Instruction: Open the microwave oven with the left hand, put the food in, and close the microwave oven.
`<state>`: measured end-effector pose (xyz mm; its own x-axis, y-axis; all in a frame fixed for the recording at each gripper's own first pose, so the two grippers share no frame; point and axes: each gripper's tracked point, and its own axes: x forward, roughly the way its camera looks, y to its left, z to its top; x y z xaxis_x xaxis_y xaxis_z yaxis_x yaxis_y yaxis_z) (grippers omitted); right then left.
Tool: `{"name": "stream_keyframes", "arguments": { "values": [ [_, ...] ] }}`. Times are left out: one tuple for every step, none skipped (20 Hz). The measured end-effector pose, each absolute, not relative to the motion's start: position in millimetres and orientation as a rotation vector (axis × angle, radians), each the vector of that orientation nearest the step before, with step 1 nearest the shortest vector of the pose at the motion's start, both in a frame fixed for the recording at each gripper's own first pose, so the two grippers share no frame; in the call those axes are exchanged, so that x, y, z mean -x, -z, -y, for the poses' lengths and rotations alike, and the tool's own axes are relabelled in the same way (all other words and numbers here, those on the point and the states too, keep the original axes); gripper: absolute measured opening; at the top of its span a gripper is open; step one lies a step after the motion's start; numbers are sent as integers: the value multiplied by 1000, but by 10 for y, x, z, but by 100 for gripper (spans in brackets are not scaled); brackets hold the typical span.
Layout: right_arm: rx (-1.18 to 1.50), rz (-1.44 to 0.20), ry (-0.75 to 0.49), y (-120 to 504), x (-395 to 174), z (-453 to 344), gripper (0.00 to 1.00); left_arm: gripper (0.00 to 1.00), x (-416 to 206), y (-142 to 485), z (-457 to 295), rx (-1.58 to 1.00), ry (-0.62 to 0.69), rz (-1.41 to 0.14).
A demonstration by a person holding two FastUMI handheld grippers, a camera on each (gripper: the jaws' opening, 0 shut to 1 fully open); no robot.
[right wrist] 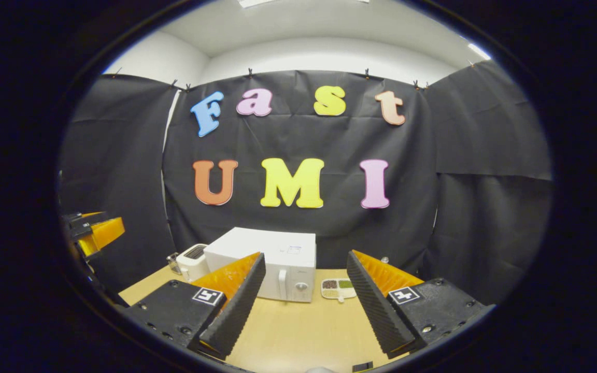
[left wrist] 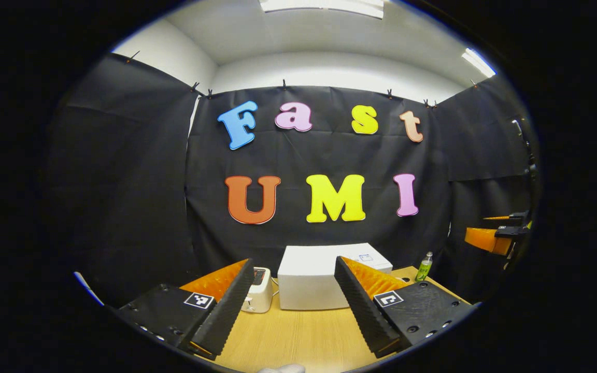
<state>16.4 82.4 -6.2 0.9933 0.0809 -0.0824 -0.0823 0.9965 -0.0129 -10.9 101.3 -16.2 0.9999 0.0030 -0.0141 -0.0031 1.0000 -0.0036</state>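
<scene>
A white microwave oven [left wrist: 309, 274] stands at the back of the wooden table, its door shut. In the right gripper view the microwave oven [right wrist: 278, 254] shows its front with a vertical handle [right wrist: 282, 284] and a knob. Just right of it lies a small white tray of food [right wrist: 338, 288] with dark and green portions. My left gripper [left wrist: 296, 321] is open and empty, held high in front of the oven. My right gripper [right wrist: 306, 316] is open too, with nothing between its fingers. Each gripper appears at the other view's edge: the right gripper [left wrist: 495, 235] and the left gripper [right wrist: 94, 230].
A white toaster [left wrist: 259, 290] sits left of the oven, also visible as the toaster [right wrist: 192, 261] from the right side. A green bottle [left wrist: 424, 267] stands at the table's back right. The bare wooden table [right wrist: 288, 331] stretches in front of the oven.
</scene>
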Motion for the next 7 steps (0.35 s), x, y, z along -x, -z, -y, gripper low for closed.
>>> {"name": "stream_keyframes", "arguments": {
  "values": [
    [20, -74, -79, 21, -158, -817, 92, 96, 105, 138, -1006, 7, 1, -4],
    [20, -69, -74, -6, -139, -806, 92, 95, 98, 122, -998, 11, 4, -2],
    [16, -66, -73, -10, -128, -792, 100, 96, 91, 116, -984, 14, 9, 0],
    [13, -67, -71, -25, -114, -787, 92, 96, 82, 116, -972, 14, 15, -2],
    [11, -66, -69, -34, -106, -777, 100, 96, 63, 118, -961, 13, 17, 0],
    [11, -64, -65, -52, -103, -763, 92, 96, 67, 125, -939, 11, 22, -1],
    [12, -64, -60, -55, -94, -741, 92, 96, 44, 122, -918, 11, 26, -4]
  ]
}}
